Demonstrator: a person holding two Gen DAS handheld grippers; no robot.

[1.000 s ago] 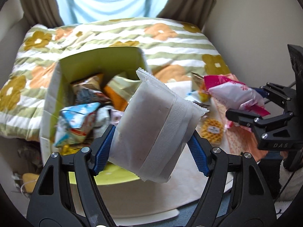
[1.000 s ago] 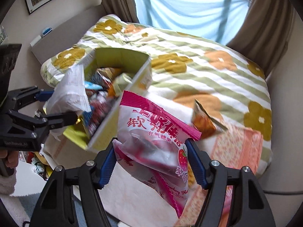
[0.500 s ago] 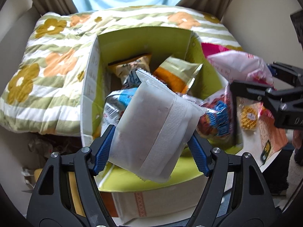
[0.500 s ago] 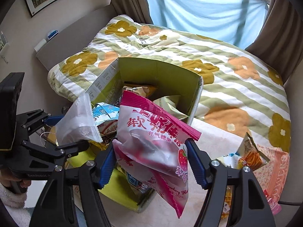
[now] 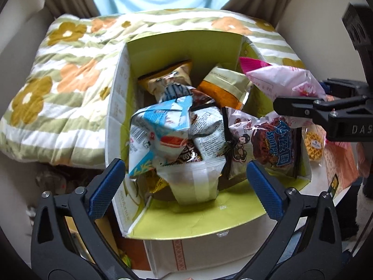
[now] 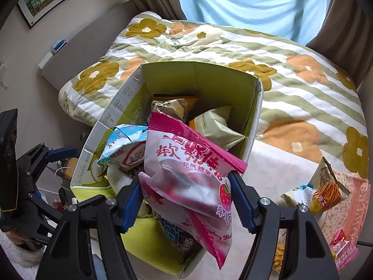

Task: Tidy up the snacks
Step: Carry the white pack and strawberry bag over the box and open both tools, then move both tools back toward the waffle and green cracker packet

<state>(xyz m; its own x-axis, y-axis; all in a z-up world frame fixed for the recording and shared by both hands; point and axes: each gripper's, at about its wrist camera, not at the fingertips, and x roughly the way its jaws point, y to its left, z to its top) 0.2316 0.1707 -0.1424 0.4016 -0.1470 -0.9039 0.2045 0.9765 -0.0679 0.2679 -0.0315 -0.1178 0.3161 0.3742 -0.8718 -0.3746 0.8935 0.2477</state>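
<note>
Stage: mid-task — packets are going into the green-lined carton (image 5: 181,44), and the carton is already crowded to near its rim.

Left gripper (image 5: 184,182): its jaws have just been opening and now stand wide over the carton; nothing is between the blue pads (image 5: 105,186). The white packet (image 5: 195,182) lies below them on the heap at the carton's near edge, free of both pads — a release, as I judge it.

Right gripper (image 6: 184,200): clamped on the pink strawberry marshmallow bag (image 6: 188,172), held above the carton's right half and not yet let go.

Done: white packet in the carton, alongside the blue-and-white packet (image 5: 163,126), the Sponge crunch bag (image 5: 272,140), the orange pouch (image 5: 223,86) and others.

Left: the pink bag must still go in. On the white surface to the right of the carton, a noodle-stick snack (image 6: 326,189), a waffle packet (image 5: 313,144) and a small pink packet (image 6: 342,249) lie outside it.

Pink bag, appearance: soft, air-puffed film, magenta crimped top seal, strawberry print, red Chinese lettering; it hangs slanted, lower tail drooping below the jaws.

Handling estimate: the bag is likely light and springy, so it may sit on top of the pile rather than settle in.

Carton setting: stands against a flower-print quilt (image 6: 303,88).
</note>
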